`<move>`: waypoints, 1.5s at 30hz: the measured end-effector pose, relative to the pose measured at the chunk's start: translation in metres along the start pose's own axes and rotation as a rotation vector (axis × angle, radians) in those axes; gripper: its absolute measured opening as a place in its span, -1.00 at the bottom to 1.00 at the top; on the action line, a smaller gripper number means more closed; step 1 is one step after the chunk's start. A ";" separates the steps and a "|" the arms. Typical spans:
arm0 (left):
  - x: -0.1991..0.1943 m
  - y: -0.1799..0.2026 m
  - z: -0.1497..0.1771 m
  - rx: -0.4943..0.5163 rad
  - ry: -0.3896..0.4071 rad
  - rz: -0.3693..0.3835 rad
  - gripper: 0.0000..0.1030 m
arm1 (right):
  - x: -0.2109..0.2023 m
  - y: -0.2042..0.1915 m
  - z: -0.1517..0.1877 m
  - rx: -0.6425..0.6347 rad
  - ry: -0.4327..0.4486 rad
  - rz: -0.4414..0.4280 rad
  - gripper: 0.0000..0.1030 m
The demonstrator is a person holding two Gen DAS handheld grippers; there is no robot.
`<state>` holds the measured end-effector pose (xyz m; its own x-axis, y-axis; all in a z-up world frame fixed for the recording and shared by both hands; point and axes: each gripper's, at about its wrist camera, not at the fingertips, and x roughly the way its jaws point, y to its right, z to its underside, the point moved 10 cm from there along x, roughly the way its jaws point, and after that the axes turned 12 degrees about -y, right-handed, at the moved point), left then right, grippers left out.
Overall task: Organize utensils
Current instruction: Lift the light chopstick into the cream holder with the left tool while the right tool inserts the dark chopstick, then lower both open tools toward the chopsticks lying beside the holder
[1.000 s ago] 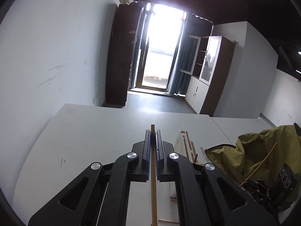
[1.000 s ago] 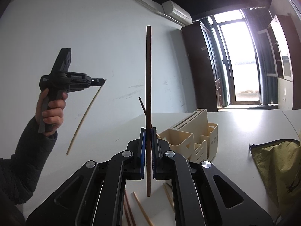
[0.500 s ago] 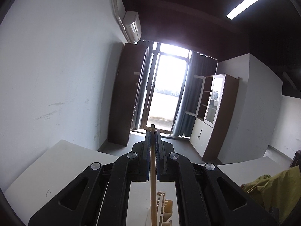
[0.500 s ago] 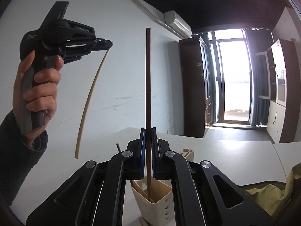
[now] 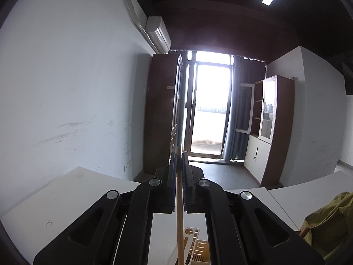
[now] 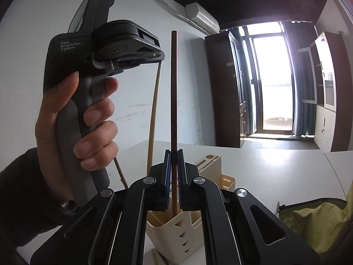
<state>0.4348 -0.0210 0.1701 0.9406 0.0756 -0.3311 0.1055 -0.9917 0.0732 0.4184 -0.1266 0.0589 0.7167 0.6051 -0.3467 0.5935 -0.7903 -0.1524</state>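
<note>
Table (image 6: 275, 165): holds the cream holder (image 6: 176, 231).
Right claw (image 6: 174, 176): pinches the dark chopstick (image 6: 173, 92) upright, tip in the holder.
Left claw (image 5: 179, 165): pinches the pale chopstick (image 5: 180, 220) above the holder (image 5: 194, 249).
Risk: sticks could collide, being close.
Views: only the right shows the hand (image 6: 72, 119).

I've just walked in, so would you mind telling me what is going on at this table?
A person is sorting chopsticks into a cream utensil holder on the white table. The right gripper is shut on a dark chopstick, held upright over the holder. The left gripper is shut on a pale chopstick that hangs down beside it. An olive bag lies to the right.
</note>
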 end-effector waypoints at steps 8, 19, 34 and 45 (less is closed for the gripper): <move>0.014 -0.001 0.025 0.033 -0.036 -0.017 -0.93 | 0.002 -0.008 0.012 0.006 -0.024 -0.016 -0.88; 0.018 -0.018 0.050 0.040 -0.211 0.003 -0.67 | -0.015 -0.021 0.000 0.008 -0.060 0.017 -0.39; -0.123 -0.131 0.114 -0.109 -0.360 -0.056 0.89 | -0.111 -0.090 0.019 -0.074 0.015 0.049 0.66; -0.072 -0.190 0.334 -0.112 -0.986 -0.125 0.86 | -0.005 -0.113 0.150 -0.221 -0.412 0.055 0.66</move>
<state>0.2387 0.1274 -0.1341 0.2373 0.0086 -0.9714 0.2630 -0.9632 0.0558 0.2929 -0.0550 -0.0611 0.5706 0.4388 -0.6941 0.6545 -0.7536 0.0617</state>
